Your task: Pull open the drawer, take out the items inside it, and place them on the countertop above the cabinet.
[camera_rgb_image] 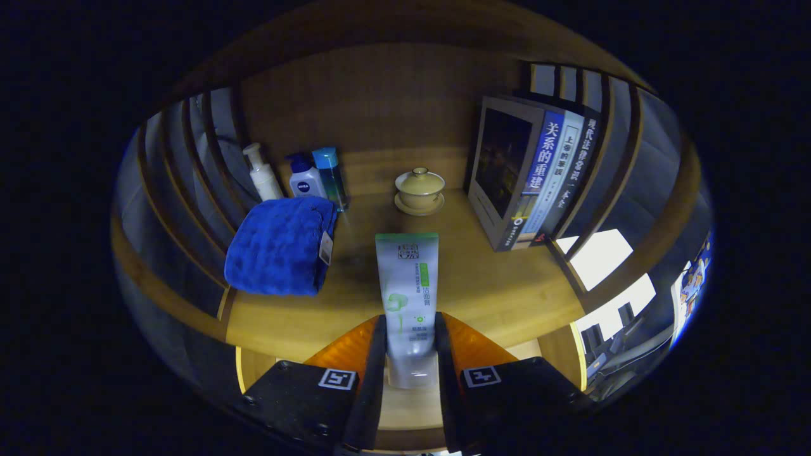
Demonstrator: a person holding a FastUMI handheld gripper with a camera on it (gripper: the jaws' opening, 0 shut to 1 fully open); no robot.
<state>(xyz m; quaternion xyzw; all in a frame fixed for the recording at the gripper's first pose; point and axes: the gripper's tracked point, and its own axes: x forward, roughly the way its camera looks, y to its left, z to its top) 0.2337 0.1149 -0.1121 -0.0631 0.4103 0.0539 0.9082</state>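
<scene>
Tube sits pinched between the fingers, held by its lower end, crimped tip pointing out over the surface. Looks light and squishy, probably a bit slick, so I'd keep the hold near the stiffer cap end. Towel lies left of the tube, lidded cup beyond it, books to the right.

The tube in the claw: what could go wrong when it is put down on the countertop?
1. The claw grips the tube only at its lower end, so the long free part may swing or slip.
2. The blue towel lies close beside it and could be nudged.
3. The lidded cup stands just beyond; overreaching might hit it.
</scene>
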